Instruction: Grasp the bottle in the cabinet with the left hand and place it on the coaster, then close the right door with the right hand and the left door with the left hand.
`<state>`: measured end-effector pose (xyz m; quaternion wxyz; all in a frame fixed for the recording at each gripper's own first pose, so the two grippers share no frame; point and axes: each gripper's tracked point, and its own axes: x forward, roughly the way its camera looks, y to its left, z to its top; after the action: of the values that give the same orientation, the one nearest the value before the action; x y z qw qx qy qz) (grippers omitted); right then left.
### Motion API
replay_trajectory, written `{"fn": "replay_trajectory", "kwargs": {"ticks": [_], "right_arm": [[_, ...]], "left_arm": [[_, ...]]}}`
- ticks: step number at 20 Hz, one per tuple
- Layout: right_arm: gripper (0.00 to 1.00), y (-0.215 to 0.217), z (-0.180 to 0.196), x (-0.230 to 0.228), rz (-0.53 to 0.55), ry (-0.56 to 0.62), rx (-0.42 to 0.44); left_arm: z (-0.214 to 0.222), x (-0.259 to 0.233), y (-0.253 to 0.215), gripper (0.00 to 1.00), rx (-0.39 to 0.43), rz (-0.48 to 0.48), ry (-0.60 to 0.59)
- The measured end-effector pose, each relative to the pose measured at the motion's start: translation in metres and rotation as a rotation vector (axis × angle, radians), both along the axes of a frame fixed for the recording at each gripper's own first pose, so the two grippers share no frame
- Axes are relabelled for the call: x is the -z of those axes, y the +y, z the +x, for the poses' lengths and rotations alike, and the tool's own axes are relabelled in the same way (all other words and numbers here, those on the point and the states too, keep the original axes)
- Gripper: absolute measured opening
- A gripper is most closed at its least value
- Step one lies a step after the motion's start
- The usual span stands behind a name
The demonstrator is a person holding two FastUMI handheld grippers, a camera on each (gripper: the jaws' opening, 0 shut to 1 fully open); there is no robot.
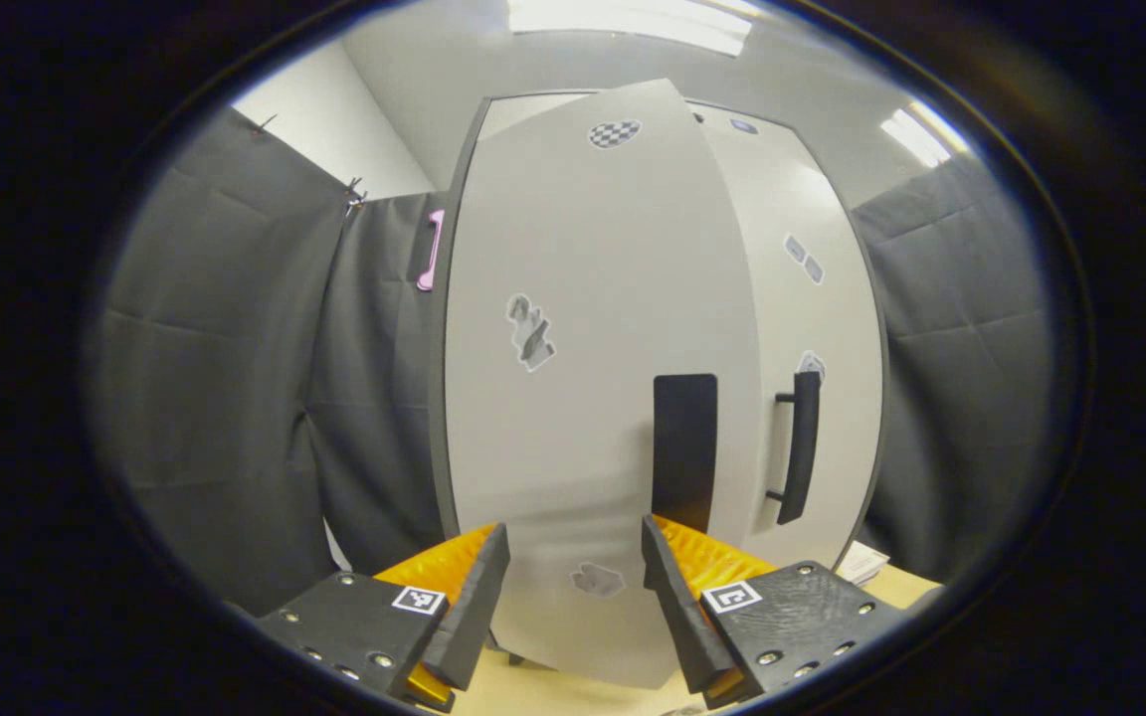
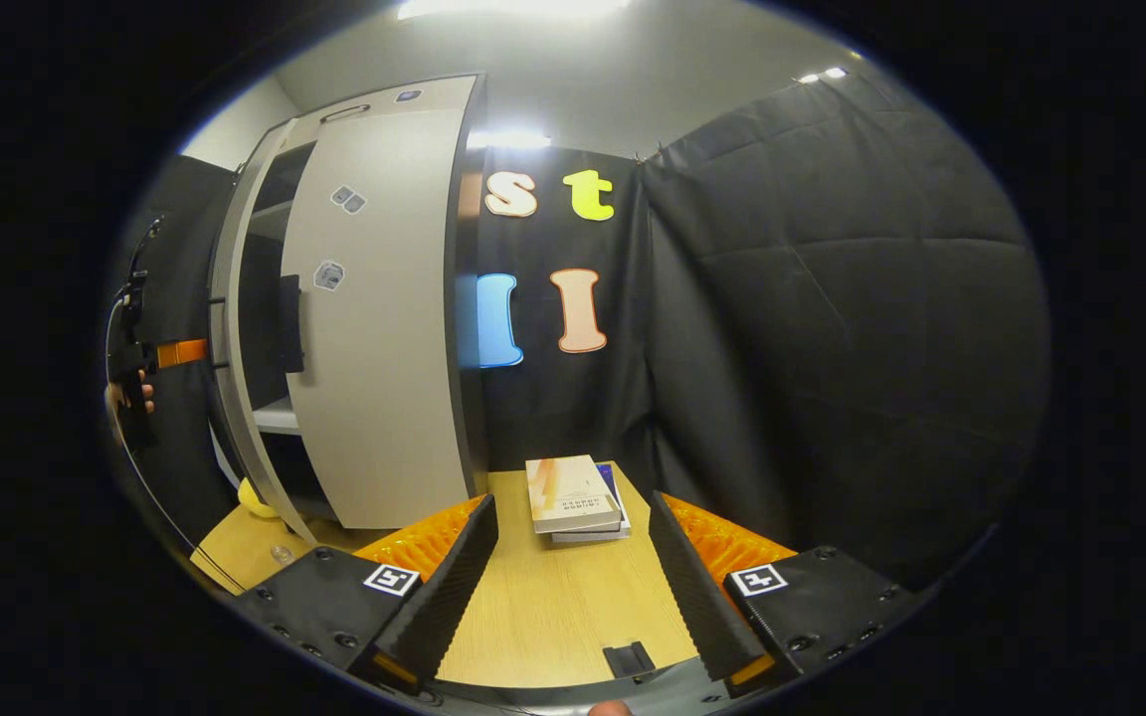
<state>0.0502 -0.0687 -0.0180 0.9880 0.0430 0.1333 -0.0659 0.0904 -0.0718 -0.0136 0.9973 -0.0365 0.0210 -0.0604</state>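
The grey cabinet's left door [image 1: 583, 398] stands partly open, its face close in front of my left gripper [image 1: 573, 537], which is open with nothing between its fingers. That door's black handle [image 1: 684, 452] is just above the right finger. The right door [image 1: 812, 298] with its black bar handle [image 1: 800, 447] lies flush with the cabinet. In the right gripper view the right door [image 2: 374, 348] looks shut and the left door [image 2: 235, 348] is ajar, with dark shelves [image 2: 270, 298] between them. My right gripper [image 2: 571, 507] is open over the wooden table [image 2: 533, 607]. A yellow object [image 2: 253, 497] sits low by the left door, too hidden to identify.
Stacked books [image 2: 573, 494] lie on the table by the black cloth wall. A small black piece [image 2: 628, 658] sits at the table's near edge. The other gripper [image 2: 135, 358], in a hand, is at far left. A pink handle [image 1: 431, 249] sticks out at the cabinet's left side.
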Motion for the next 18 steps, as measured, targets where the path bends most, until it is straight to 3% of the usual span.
{"fn": "replay_trajectory", "kwargs": {"ticks": [4, 12, 18], "right_arm": [[0.98, 0.013, 0.006, -0.009, 0.006, -0.038, -0.058], [0.98, 0.050, 0.015, -0.030, 0.039, -0.117, -0.219], [0.96, 0.073, 0.001, -0.044, 0.025, -0.152, -0.262]], "left_arm": [[-0.021, -0.005, 0.006, 0.77, -0.022, 0.025, -0.013], [-0.115, 0.006, 0.053, 0.77, -0.143, 0.073, -0.001], [-0.174, 0.012, 0.093, 0.79, -0.200, 0.082, -0.003]]}}
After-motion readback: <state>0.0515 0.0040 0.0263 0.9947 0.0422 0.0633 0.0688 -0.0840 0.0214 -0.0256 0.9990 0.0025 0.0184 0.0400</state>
